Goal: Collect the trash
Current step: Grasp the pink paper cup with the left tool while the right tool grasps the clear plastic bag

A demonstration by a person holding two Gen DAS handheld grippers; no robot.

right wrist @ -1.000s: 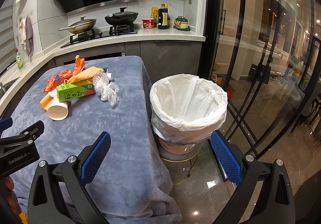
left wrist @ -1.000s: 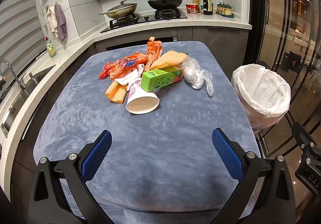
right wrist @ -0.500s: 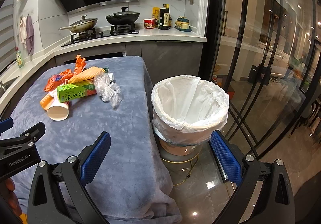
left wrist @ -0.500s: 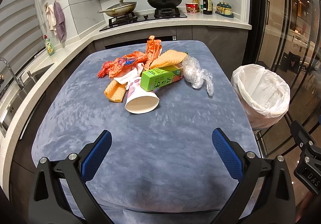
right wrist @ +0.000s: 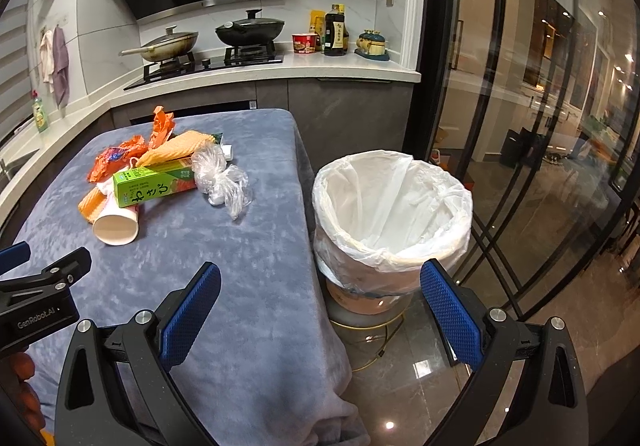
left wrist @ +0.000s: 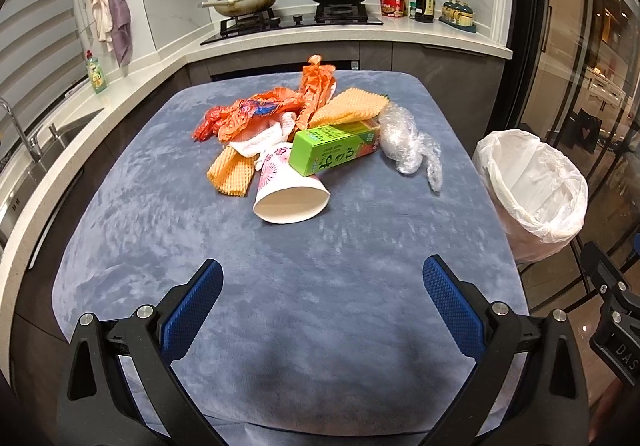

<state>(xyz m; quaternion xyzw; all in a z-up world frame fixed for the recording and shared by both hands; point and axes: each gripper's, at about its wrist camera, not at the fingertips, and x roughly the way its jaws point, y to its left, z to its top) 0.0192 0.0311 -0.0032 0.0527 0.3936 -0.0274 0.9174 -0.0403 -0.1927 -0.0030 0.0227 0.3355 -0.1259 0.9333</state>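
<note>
- Hovering over the near part of the bench (left wrist: 168, 230), left tool (left wrist: 322, 288) spread wide with nothing between its fingers.
- Hanging past the bench's right edge, right tool (right wrist: 320, 292) likewise spread wide and carrying nothing, with the bin (right wrist: 390, 218) straight ahead of it, just beyond its fingers.
- Lying dead ahead of the left tool, well apart from its tips: trash piled in one heap near the middle of the bench.
- Lying ahead and off to the left of the right tool, farther away; judging from that, left tool being the nearer one for a first pick.
- Resting nearest the left tool: cup (left wrist: 290, 192) on its side, open mouth facing the tool, long axis running away from it into the heap.
- Leaning on the cup's far side: green box (left wrist: 334, 150), long axis running left to right across the tool's line, slightly slanted.
- Trailing at the heap's right, nearest the bin: clear crumpled plastic (left wrist: 408, 144), thin and likely to slip.
- Lying at the heap's left and on top: two orange waffle-textured pieces (left wrist: 232, 174), soft-looking; behind them, crinkled orange wrappers (left wrist: 256, 112) with one twist standing up.
- Standing to the right of the left tool, off the bench: bin lined with a white bag, looking empty.
</note>
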